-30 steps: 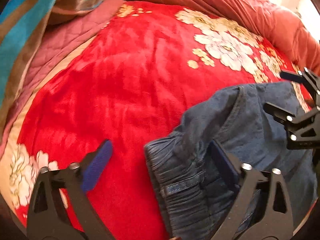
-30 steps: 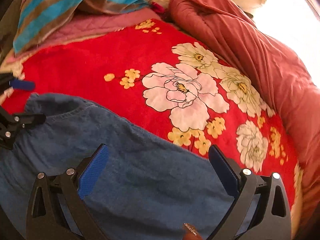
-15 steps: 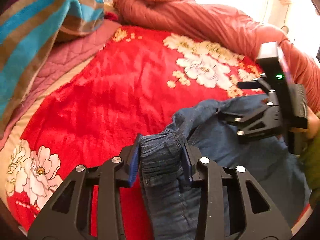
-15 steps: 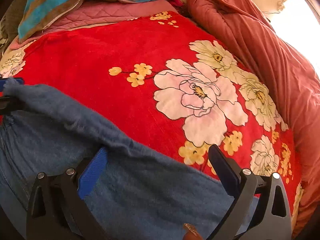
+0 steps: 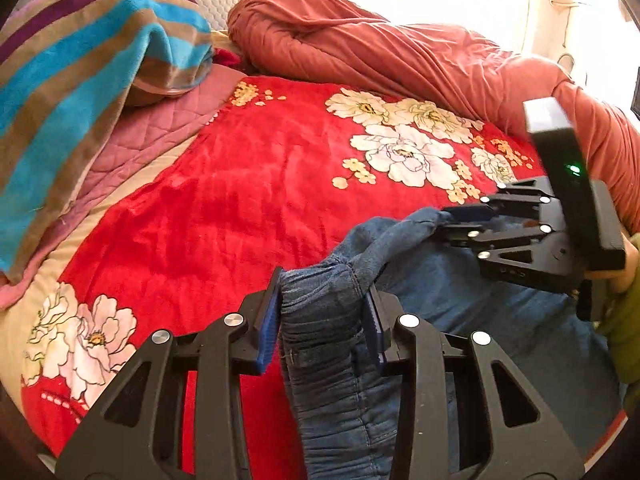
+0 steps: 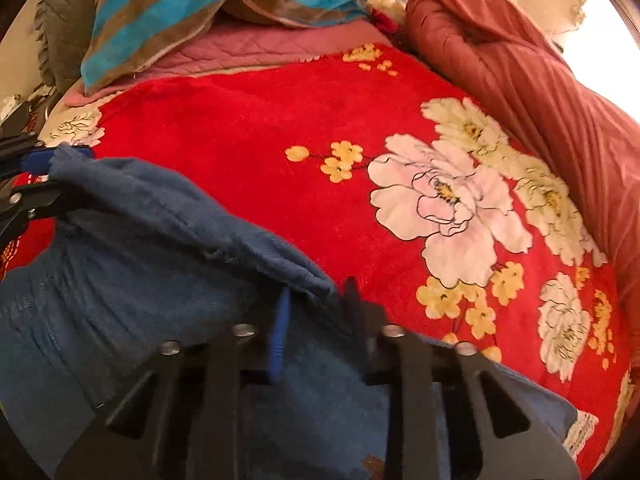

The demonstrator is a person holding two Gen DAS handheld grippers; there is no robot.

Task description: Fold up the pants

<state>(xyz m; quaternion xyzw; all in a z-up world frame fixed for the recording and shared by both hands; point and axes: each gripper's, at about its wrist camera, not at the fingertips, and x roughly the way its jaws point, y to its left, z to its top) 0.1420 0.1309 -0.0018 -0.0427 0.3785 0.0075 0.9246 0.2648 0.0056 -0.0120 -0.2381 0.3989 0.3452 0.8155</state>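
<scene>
Left wrist view: the left gripper [image 5: 322, 320] is seen pinching the gathered elastic waistband of the blue pants [image 5: 460, 312], with the bunched cloth pressed between its two blue pads. The pants are spread over the near right part of a red flowered blanket [image 5: 240, 208] on a bed. To the right in the same view, the right gripper [image 5: 454, 222] is seen from the side, with a twisted edge of the pants caught between its fingers; a green light is lit on the black block above it, and part of a hand [image 5: 626, 256] is seen at its far end, beside a green sleeve [image 5: 624, 340].

In the right wrist view, the jaws of the right gripper [image 6: 314, 312] are closing, and a fold of the upper edge of the pants [image 6: 160, 280] is held between them. The picture is somewhat blurred there. The left gripper [image 6: 40, 176] is seen at the far left edge, with a corner of the pants gripped at its blue pad. The edge of the pants is stretched between the two grippers.

A striped blanket [image 5: 72, 92] in blue, brown and purple is piled at the far left, and a rust-red quilt [image 5: 400, 52] is rolled along the far side. A pink quilted cover [image 5: 156, 128] is seen under the striped blanket.
</scene>
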